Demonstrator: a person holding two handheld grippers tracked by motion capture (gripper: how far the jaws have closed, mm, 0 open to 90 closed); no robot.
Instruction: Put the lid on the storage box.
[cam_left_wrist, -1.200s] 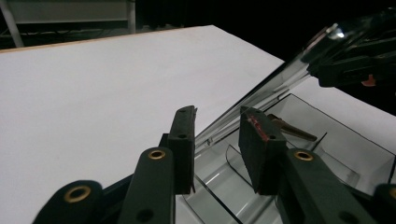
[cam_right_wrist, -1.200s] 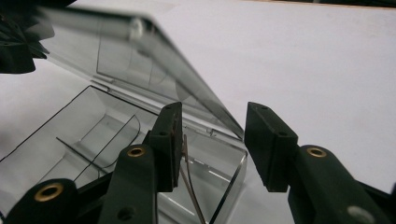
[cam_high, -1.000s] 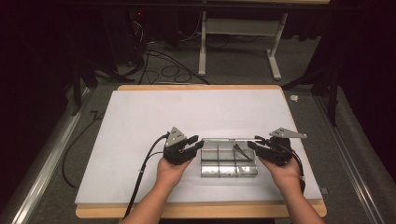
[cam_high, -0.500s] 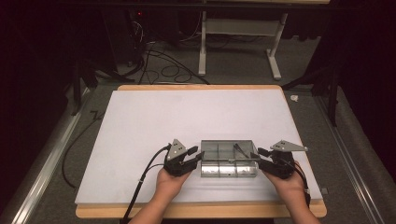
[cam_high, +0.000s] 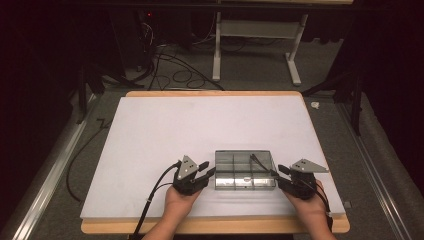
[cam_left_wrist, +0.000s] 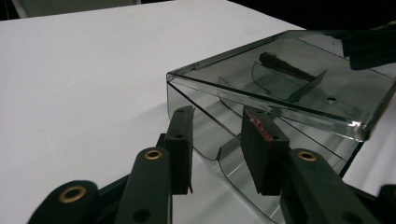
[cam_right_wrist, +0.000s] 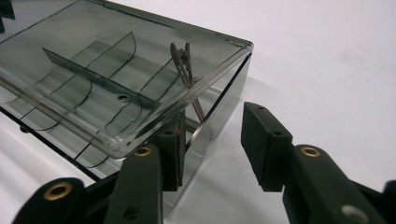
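Sitting in the lower middle of the frame, the clear plastic box (cam_high: 245, 170) looks light, stiff and slippery; take its end walls. The left gripper (cam_high: 206, 173) and the right gripper (cam_high: 276, 172) stand half-open, holding nothing; the right's jaws have just been closing.

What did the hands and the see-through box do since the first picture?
Both hands slid toward the near table edge, and the clear box came along between them. The left gripper and right gripper sit at the box's two ends, and the right gripper's jaws have just been closing. The small dark tool inside stayed put, and the white table looks the same.
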